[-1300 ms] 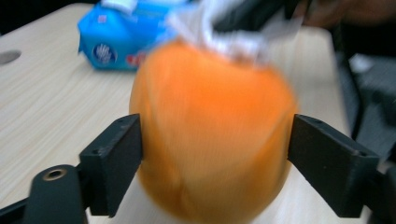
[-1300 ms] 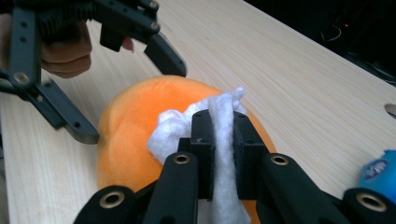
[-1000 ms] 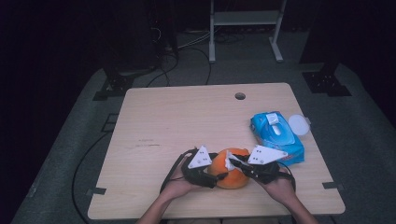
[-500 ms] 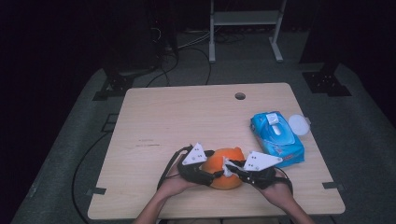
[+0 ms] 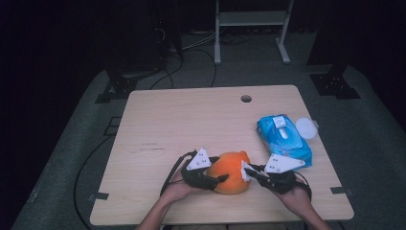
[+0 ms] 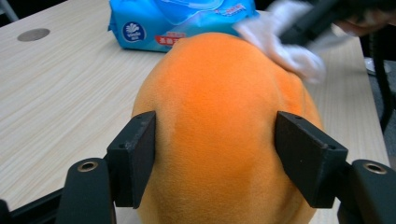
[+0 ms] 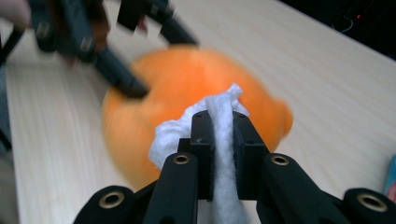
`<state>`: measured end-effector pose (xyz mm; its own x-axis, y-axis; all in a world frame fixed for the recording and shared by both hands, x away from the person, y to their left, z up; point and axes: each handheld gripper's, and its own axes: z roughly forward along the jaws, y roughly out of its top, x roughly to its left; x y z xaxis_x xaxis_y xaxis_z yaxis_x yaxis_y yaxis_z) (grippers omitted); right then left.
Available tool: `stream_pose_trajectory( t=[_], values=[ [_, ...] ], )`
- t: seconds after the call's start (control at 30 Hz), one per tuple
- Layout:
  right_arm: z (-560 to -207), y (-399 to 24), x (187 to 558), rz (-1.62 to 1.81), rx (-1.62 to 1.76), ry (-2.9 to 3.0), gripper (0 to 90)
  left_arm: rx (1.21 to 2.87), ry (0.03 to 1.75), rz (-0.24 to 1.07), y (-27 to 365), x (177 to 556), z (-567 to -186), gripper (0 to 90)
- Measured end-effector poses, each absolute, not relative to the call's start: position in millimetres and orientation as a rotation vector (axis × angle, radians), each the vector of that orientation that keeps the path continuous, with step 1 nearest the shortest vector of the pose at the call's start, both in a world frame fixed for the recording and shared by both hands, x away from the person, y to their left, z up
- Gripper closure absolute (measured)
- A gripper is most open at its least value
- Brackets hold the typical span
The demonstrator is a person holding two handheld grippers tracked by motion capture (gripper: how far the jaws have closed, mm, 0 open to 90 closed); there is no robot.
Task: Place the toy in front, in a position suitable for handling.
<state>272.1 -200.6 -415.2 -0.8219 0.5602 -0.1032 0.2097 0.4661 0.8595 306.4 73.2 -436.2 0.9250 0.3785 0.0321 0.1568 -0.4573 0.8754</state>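
Observation:
An orange plush toy (image 5: pixel 231 171) sits near the front edge of the wooden table (image 5: pixel 191 120). My left gripper (image 5: pixel 218 181) grips it from the left. In the left gripper view both pads press into the plush (image 6: pixel 219 84), one on each side. These jaws have just been closing with the plush between them. My right gripper (image 5: pixel 256 173) is shut on a crumpled white wipe (image 5: pixel 246 171) and holds it against the plush's right side. In the right gripper view the wipe (image 7: pixel 224 112) sticks out between the jaws, in front of the blurred plush (image 7: pixel 187 84).
A blue pack of wet wipes (image 5: pixel 283 139) lies to the right of the plush, with a round white lid (image 5: pixel 306 128) beside it near the table's right edge. A cable hole (image 5: pixel 246 98) sits at the back. Cables trail from both grippers.
The right gripper with the wipe has shifted slightly to the right along the plush. The left hand has stayed in place on the plush.

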Motion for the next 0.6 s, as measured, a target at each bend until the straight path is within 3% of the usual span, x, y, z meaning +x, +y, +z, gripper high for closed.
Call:
stream_pose_trajectory(
  t=[0.27,0.43,0.6],
  values=[
    [-413,-199,303,1.403,0.730,2.308,80.3,2.039,0.402,0.256,78,309,-438,31.1],
    [-428,-220,295,1.371,0.815,2.327,80.3,2.023,0.447,0.231,79,313,-439,26.2],
    [-432,-226,284,1.372,0.822,2.360,80.3,2.035,0.390,0.236,76,309,-439,28.0]
  ],
)
